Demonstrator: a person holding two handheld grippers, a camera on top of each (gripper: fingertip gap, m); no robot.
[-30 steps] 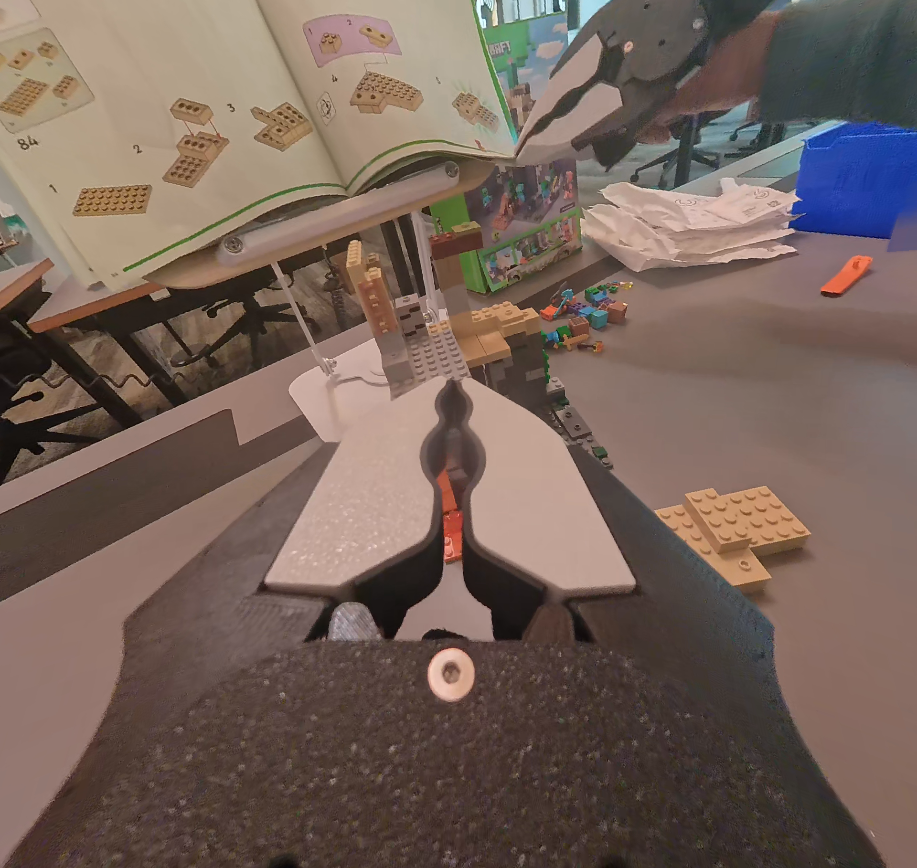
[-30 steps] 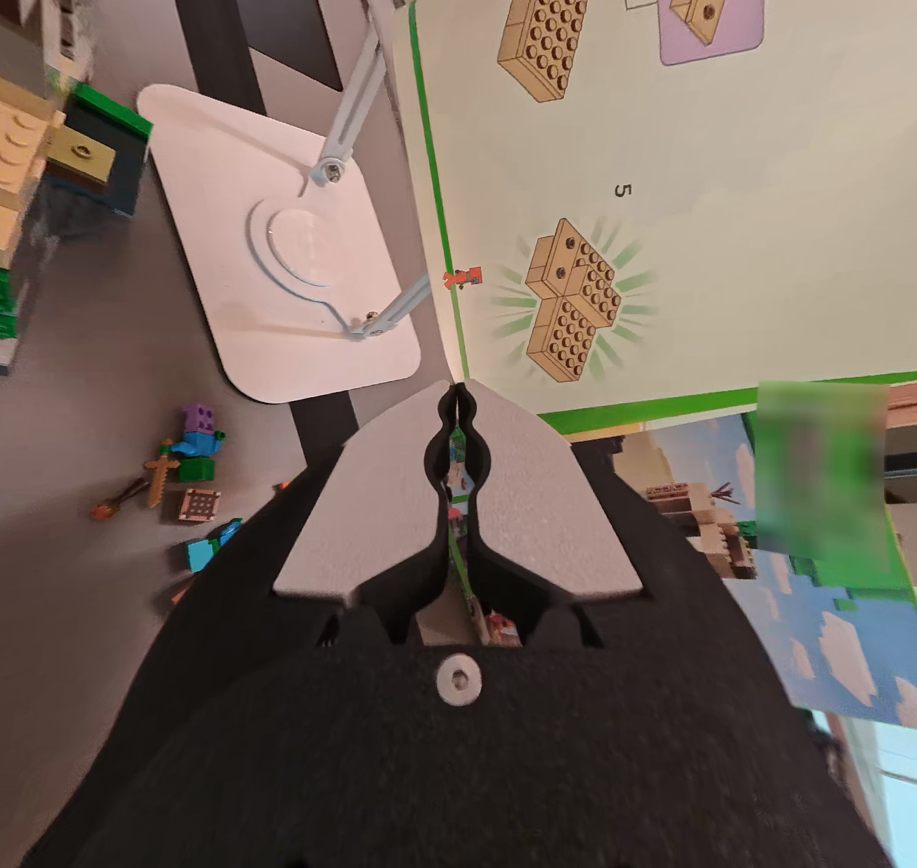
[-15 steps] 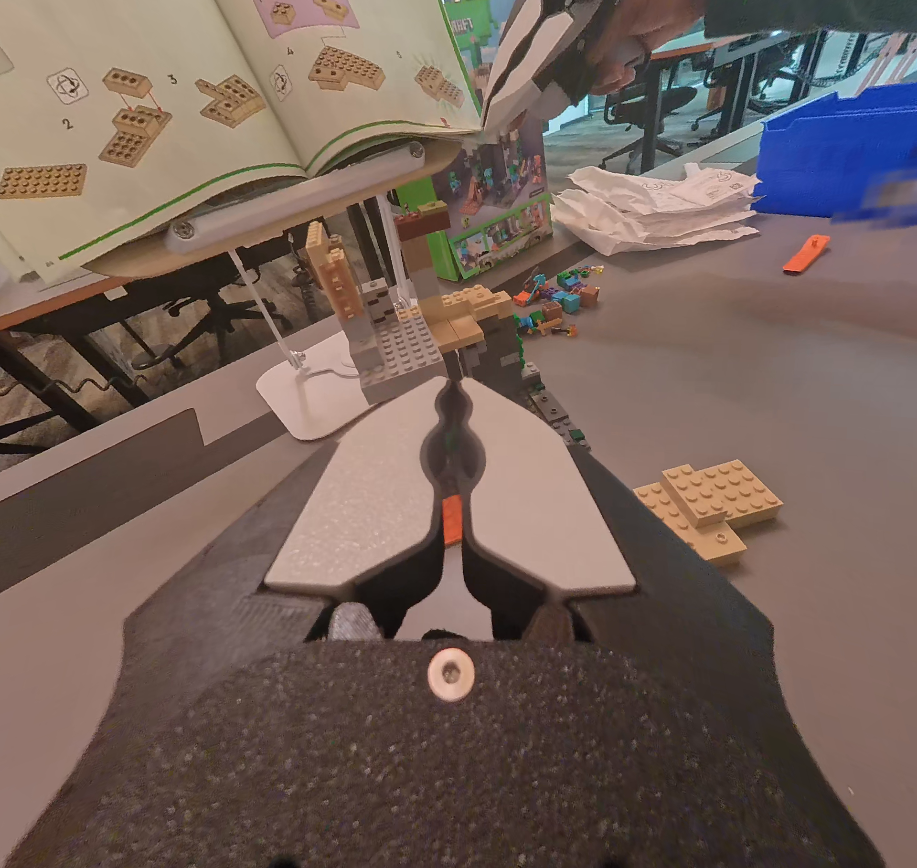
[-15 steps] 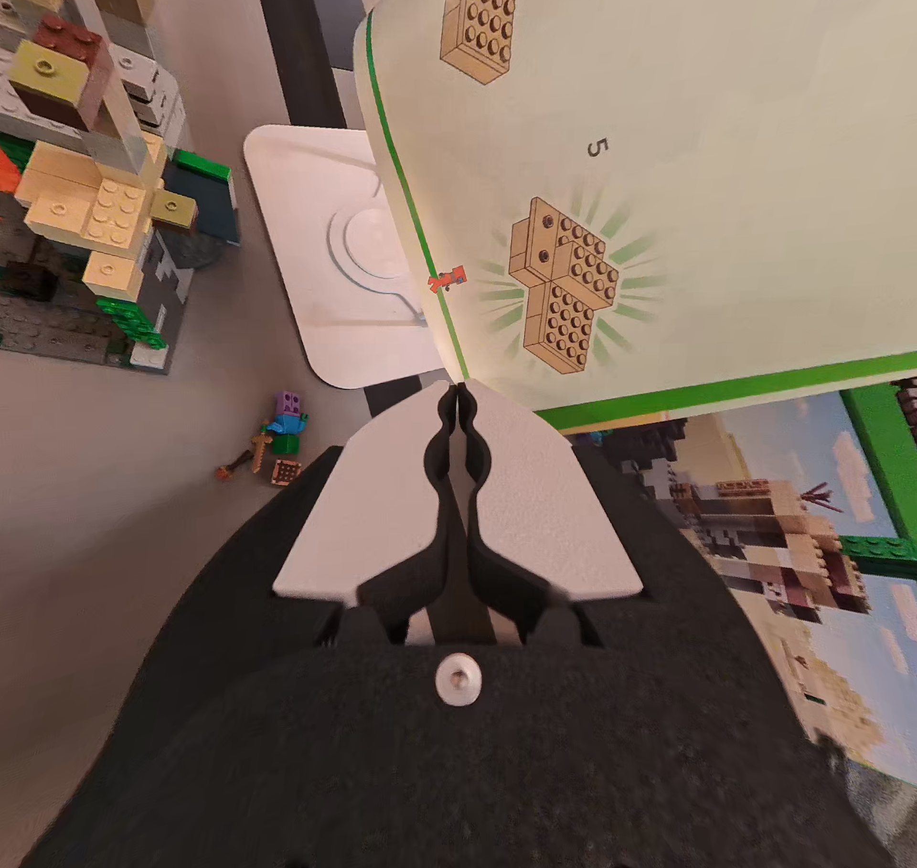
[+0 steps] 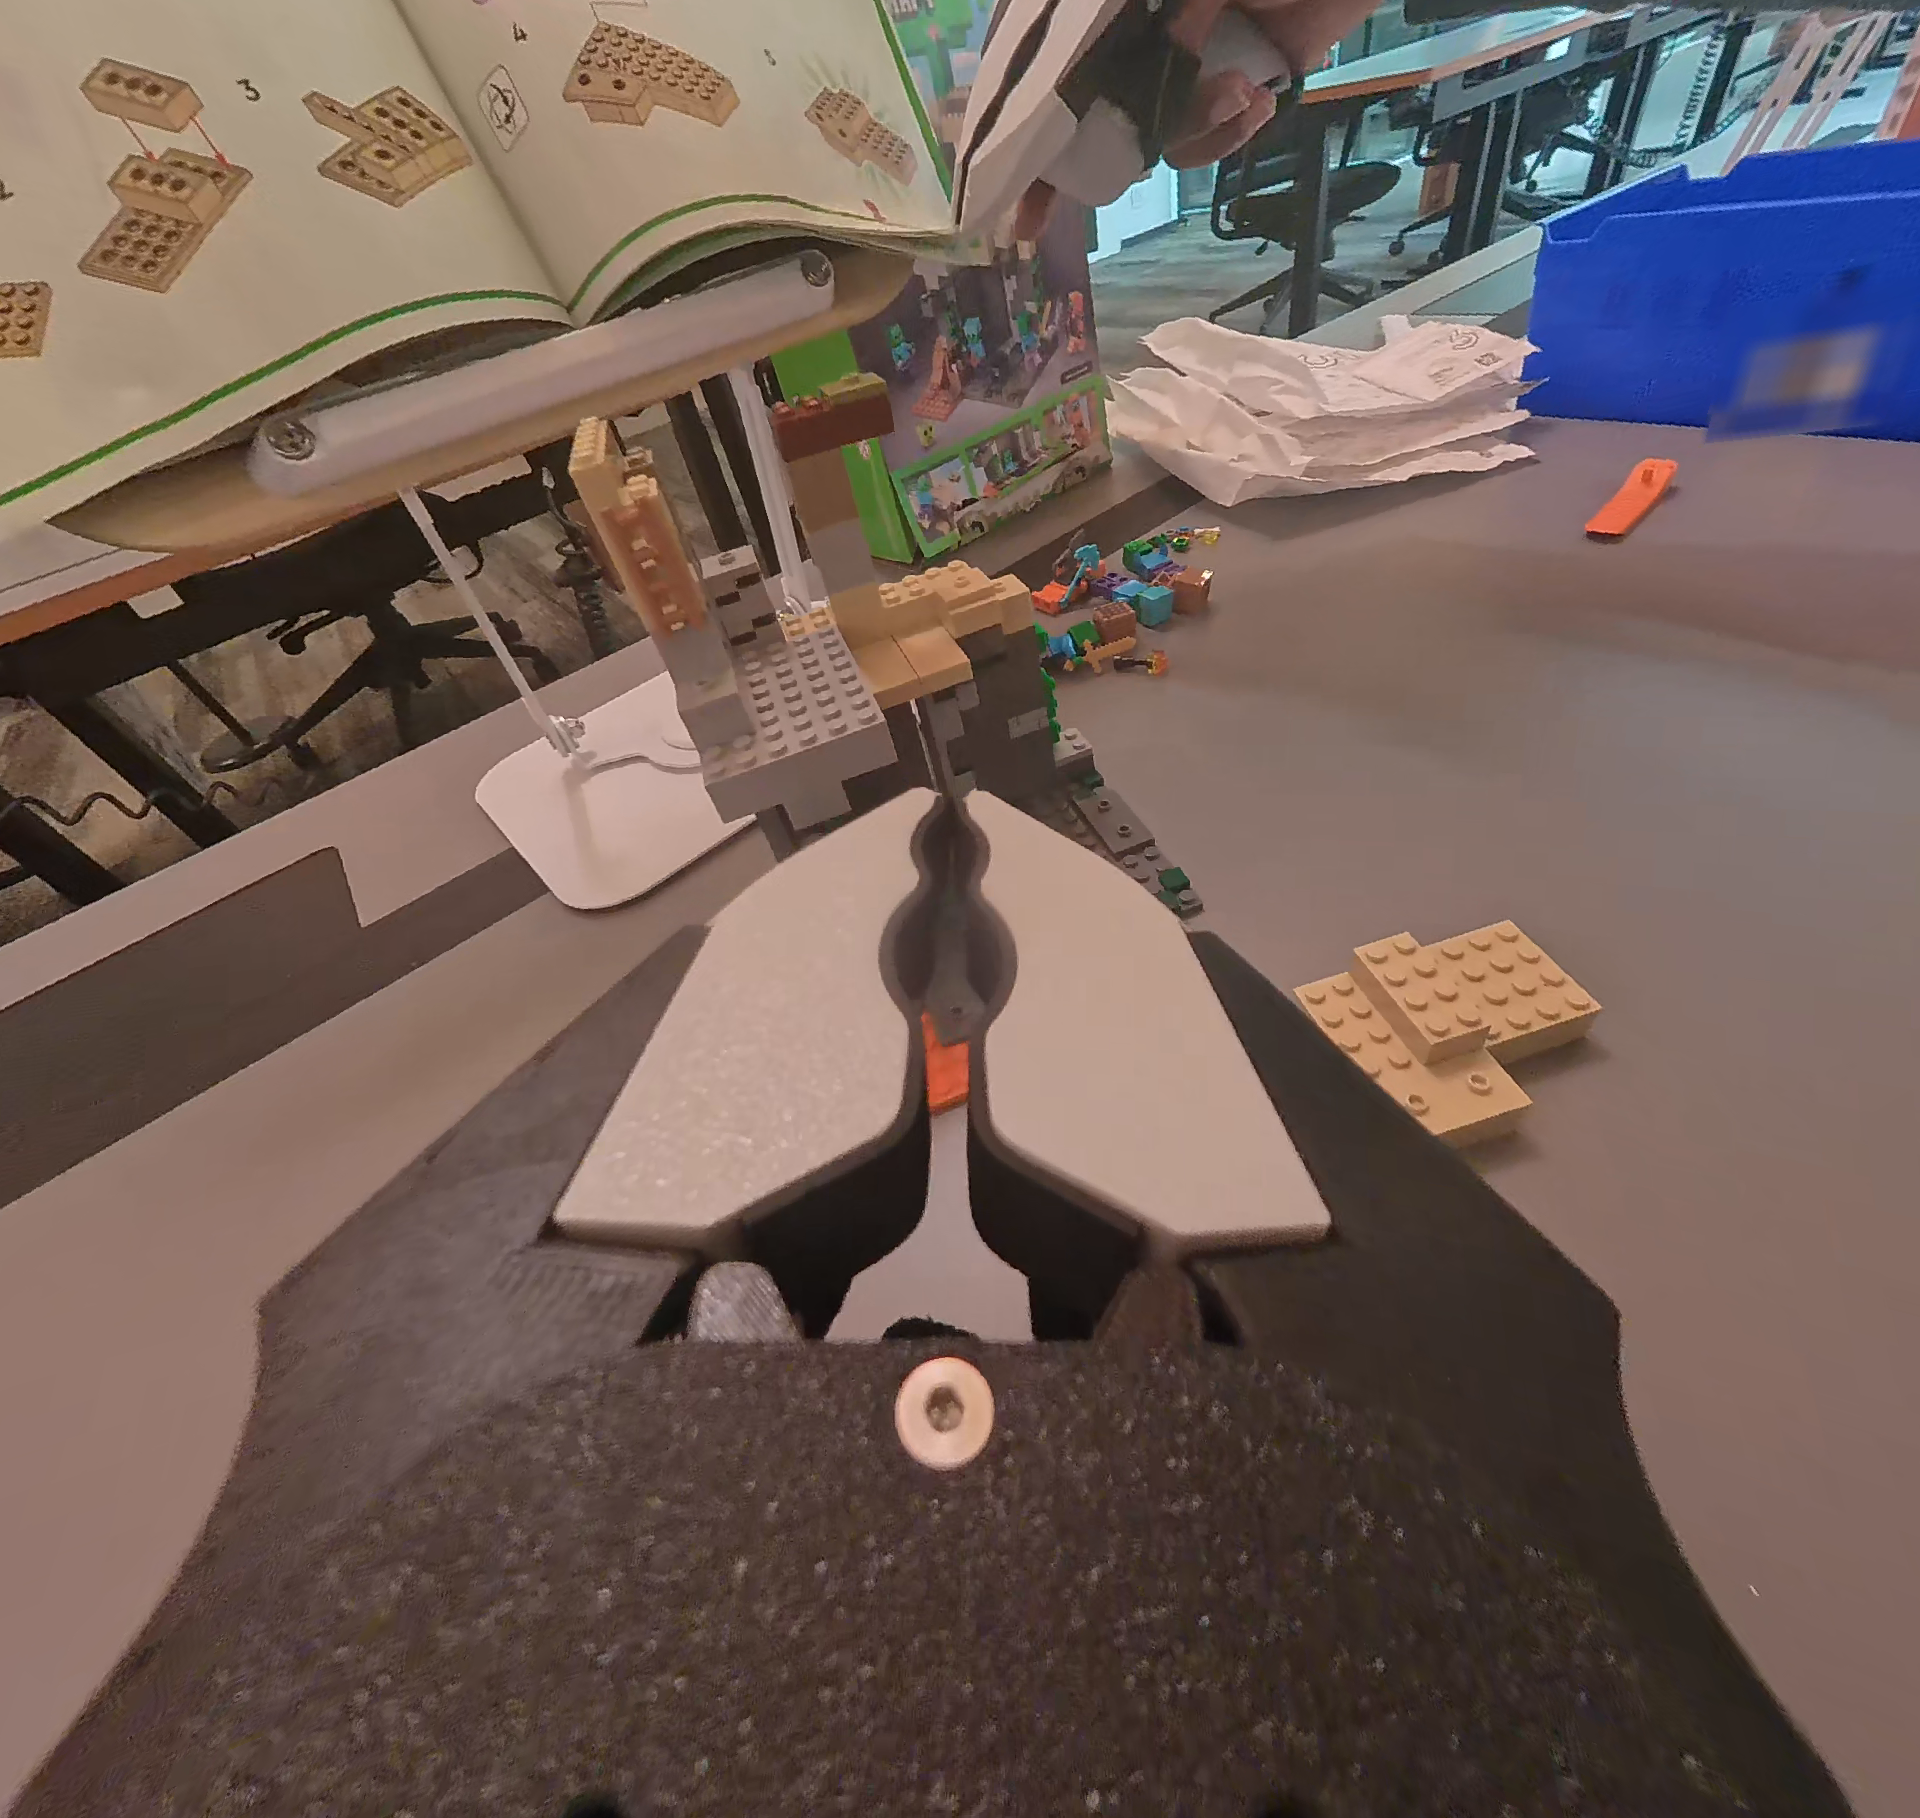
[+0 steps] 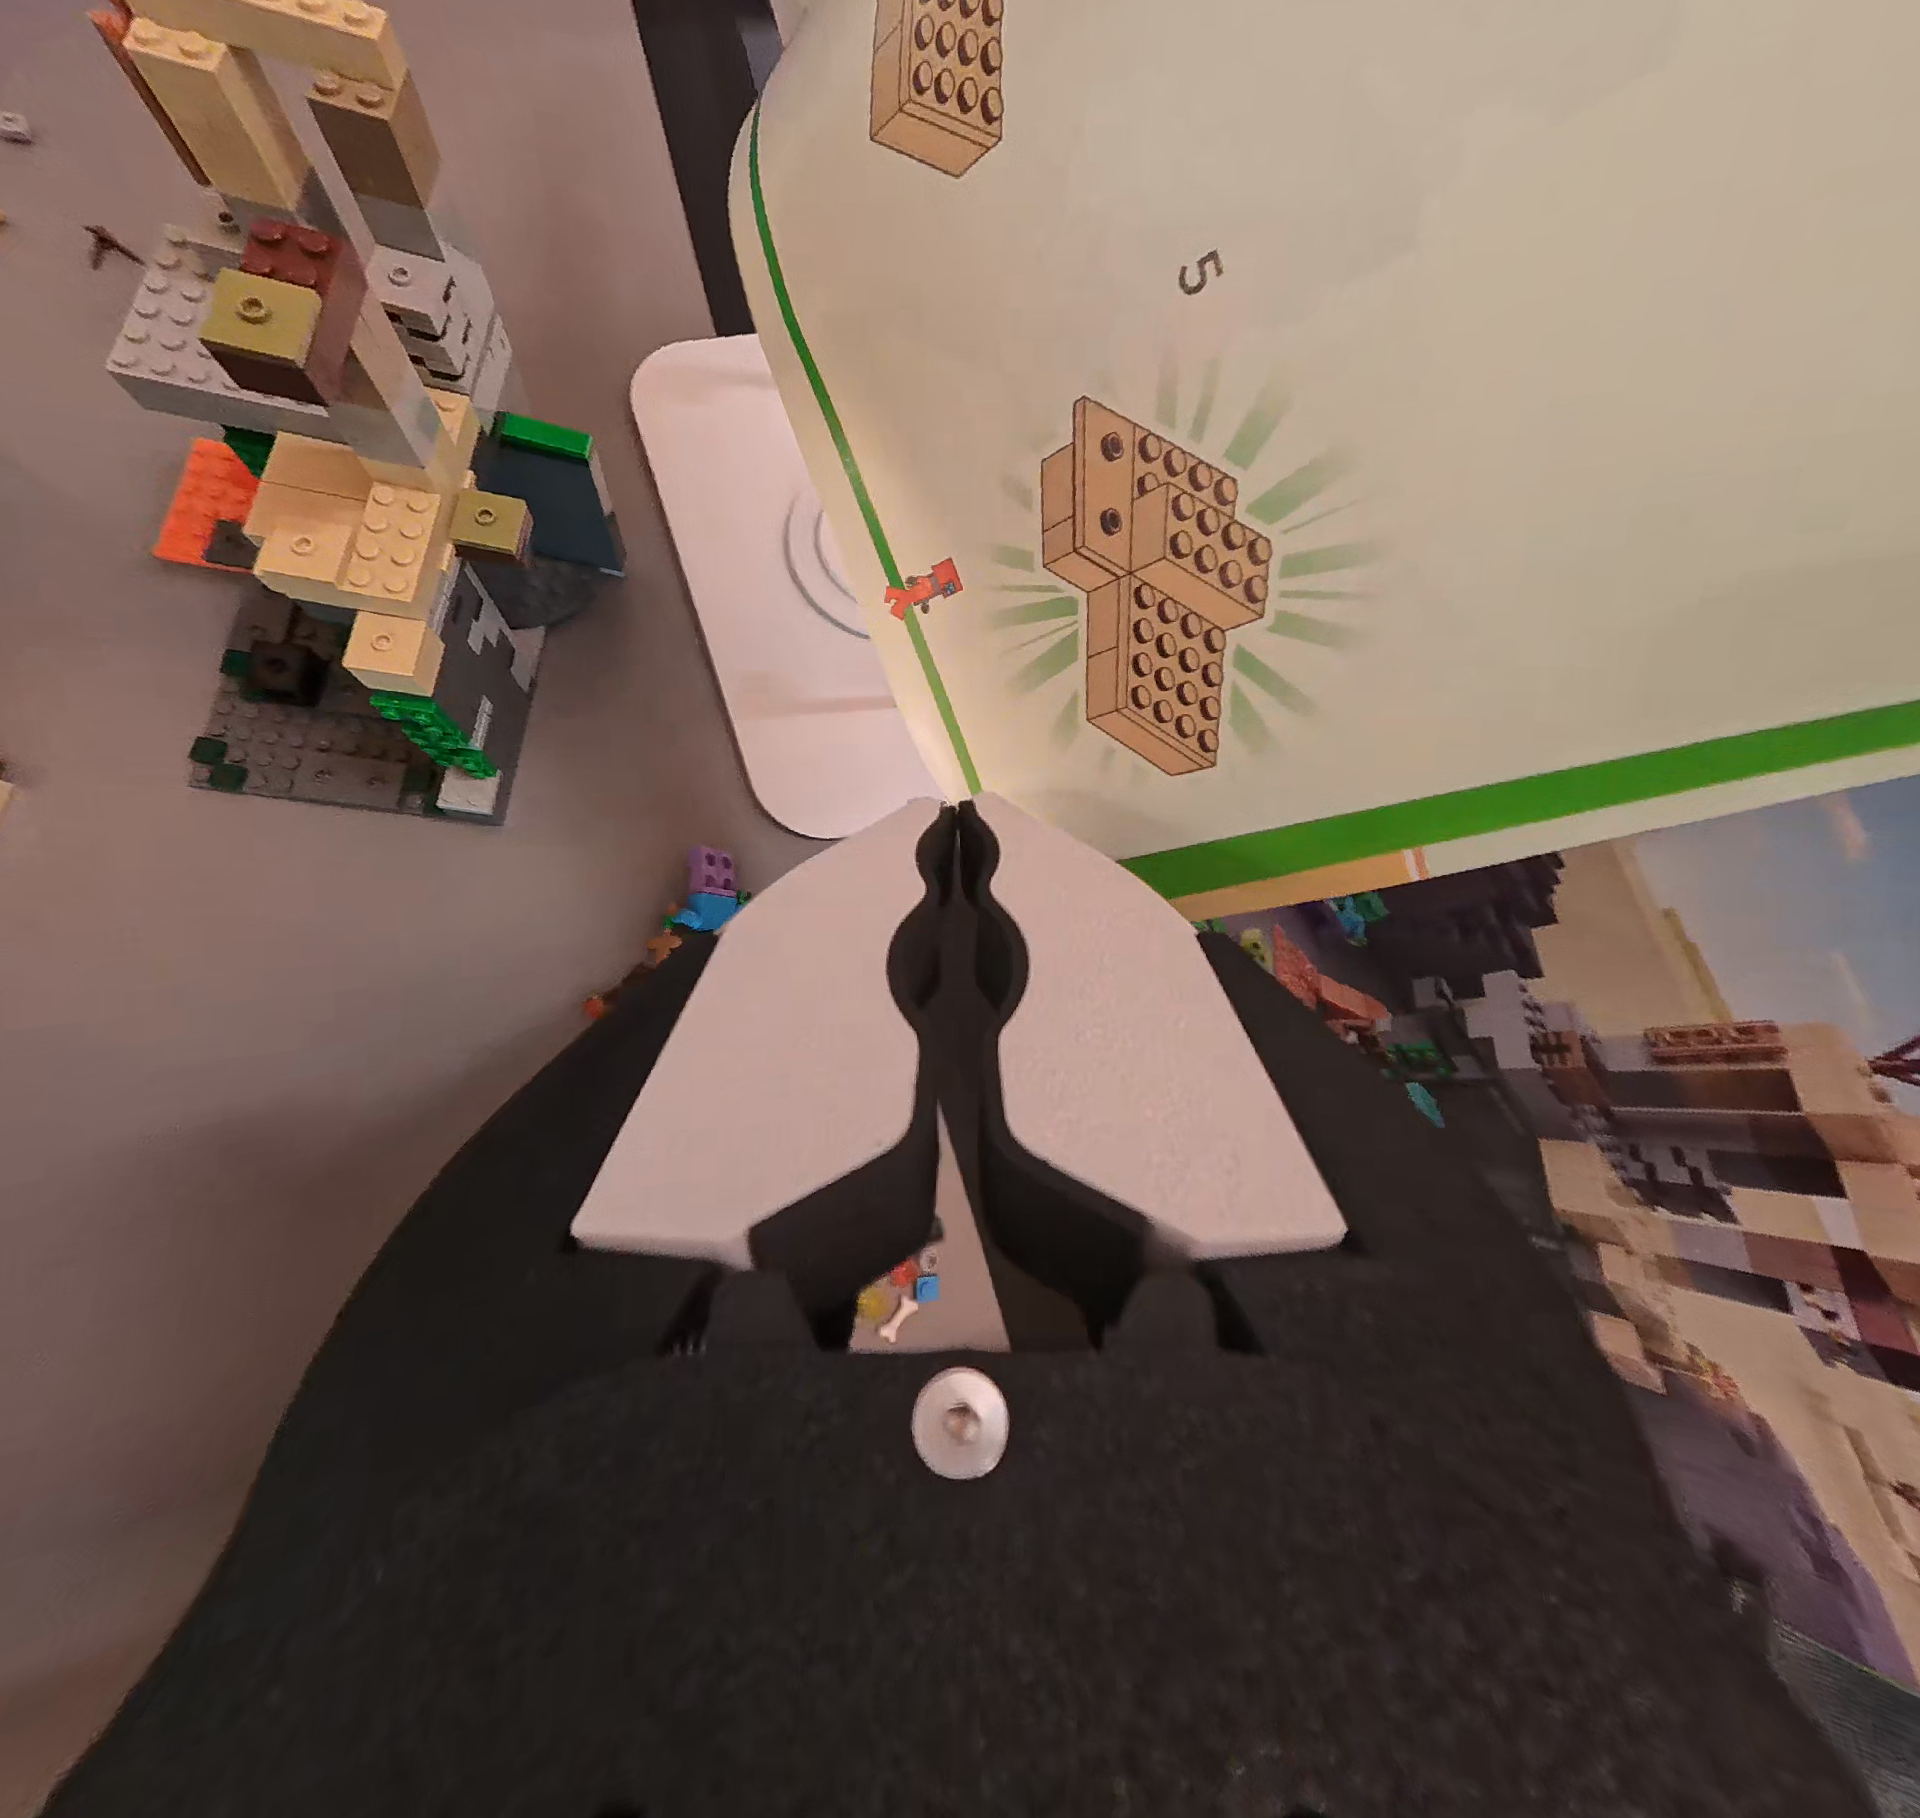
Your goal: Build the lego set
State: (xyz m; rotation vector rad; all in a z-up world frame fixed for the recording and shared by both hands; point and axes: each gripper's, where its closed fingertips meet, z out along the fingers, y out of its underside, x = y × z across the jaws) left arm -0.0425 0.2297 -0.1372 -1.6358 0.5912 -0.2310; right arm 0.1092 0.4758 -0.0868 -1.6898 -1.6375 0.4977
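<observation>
The open instruction booklet [image 5: 416, 158] rests on a white stand. My right gripper [image 6: 958, 806] is shut on the lower corner of its right page [image 6: 1351, 314], which curls upward. It also shows in the left wrist view [image 5: 971, 194], held by a hand. The part-built lego model [image 5: 831, 688] stands on the grey table under the booklet, and shows at the left of the right wrist view [image 6: 343, 480]. My left gripper [image 5: 948, 804] is shut and empty, low over the table just in front of the model. A tan plate assembly [image 5: 1455, 1010] lies to its right.
The stand's white base [image 5: 592, 812] sits left of the model. The lego box [image 5: 987, 418] stands behind it, with loose small pieces [image 5: 1122, 594] beside it. White paper bags [image 5: 1330, 397], a blue bin [image 5: 1714, 293] and an orange brick separator [image 5: 1629, 511] lie at the far right. Across from one pair of fingers to the other is roughly 30 centimetres.
My right gripper has pulled the page corner up and over, so the page curls more. My left gripper stays shut and has shifted slightly towards the model.
</observation>
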